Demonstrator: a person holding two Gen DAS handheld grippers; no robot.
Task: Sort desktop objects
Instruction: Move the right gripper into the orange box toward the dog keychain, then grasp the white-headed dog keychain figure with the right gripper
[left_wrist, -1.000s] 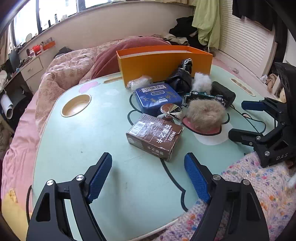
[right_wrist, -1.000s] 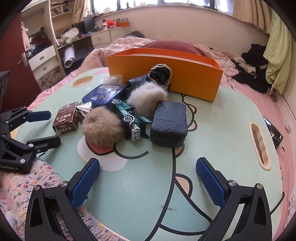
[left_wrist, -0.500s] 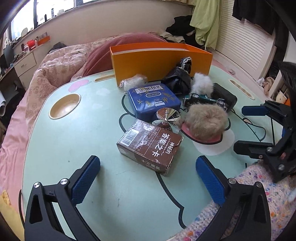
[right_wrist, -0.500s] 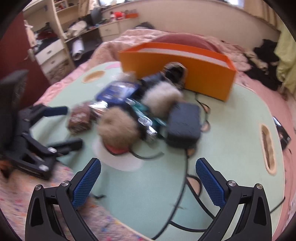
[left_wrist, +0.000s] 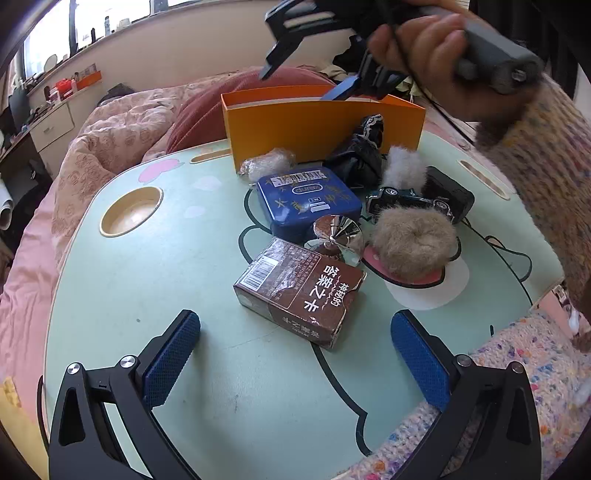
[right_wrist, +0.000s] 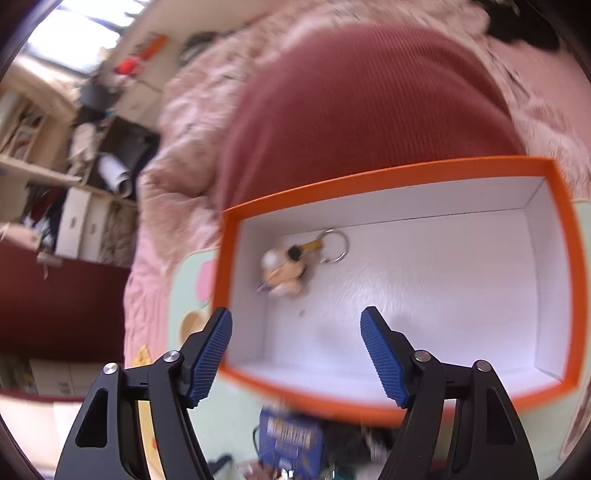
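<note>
Left tongs (left_wrist: 295, 354): I am holding them wide and empty above the table (left_wrist: 147, 280), brown card box (left_wrist: 301, 291) just ahead. Right tongs (right_wrist: 295, 354): jaws have just been narrowing, nothing between, hovering over the orange box (right_wrist: 576, 258), keychain toy (right_wrist: 284, 269) lying inside.
</note>
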